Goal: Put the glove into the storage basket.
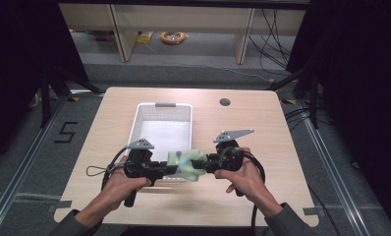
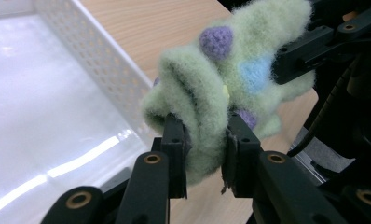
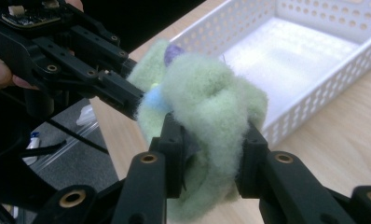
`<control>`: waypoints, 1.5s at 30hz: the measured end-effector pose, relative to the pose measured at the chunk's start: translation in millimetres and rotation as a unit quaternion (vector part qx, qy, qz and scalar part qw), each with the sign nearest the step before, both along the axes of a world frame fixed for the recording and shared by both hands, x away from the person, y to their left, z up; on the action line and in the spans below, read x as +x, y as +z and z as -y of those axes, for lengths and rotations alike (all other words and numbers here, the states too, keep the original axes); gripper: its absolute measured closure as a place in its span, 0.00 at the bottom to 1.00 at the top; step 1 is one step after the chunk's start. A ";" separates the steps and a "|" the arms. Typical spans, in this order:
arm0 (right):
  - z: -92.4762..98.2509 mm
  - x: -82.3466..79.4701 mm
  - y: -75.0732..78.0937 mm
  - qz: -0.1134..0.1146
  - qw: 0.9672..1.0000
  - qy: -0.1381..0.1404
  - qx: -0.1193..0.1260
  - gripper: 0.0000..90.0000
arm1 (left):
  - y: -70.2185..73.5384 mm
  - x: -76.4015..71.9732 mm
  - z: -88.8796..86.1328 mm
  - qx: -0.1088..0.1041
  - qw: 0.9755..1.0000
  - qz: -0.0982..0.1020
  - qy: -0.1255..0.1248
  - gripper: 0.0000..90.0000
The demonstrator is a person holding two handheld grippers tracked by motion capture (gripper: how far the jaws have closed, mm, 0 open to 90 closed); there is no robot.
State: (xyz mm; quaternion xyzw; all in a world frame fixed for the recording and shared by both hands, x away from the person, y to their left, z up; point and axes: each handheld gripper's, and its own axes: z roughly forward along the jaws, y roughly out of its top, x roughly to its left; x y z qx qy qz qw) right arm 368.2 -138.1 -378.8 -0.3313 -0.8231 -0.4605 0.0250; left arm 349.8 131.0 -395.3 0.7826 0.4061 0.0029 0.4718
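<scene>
Left gripper (image 1: 170,169) and right gripper (image 1: 199,164) both clamp a fuzzy green sock (image 1: 186,162), held above the white basket's (image 1: 165,105) near edge.

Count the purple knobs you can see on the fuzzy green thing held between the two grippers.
3 show in the left gripper view on the fuzzy green thing: one on top, one low beside the right-hand jaw, one sliver at its left edge. More may be hidden in the folds.
</scene>
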 end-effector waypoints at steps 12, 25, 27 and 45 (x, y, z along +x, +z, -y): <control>-32.0 27.0 4.3 -0.002 1.000 0.006 -0.003 0.78 | 4.2 15.1 -26.1 0.005 1.000 -0.009 0.025 0.81; -60.3 49.0 -0.9 -0.017 1.000 0.012 -0.010 0.78 | -2.0 34.3 -47.8 0.018 0.998 -0.032 0.041 0.80; -61.8 50.8 -1.9 -0.016 1.000 0.014 -0.011 0.78 | -4.2 37.2 -50.1 0.018 0.998 -0.034 0.044 0.80; -84.0 71.2 -27.8 -0.048 0.998 0.010 -0.033 0.78 | -30.9 56.7 -61.7 0.028 0.995 -0.072 0.061 0.80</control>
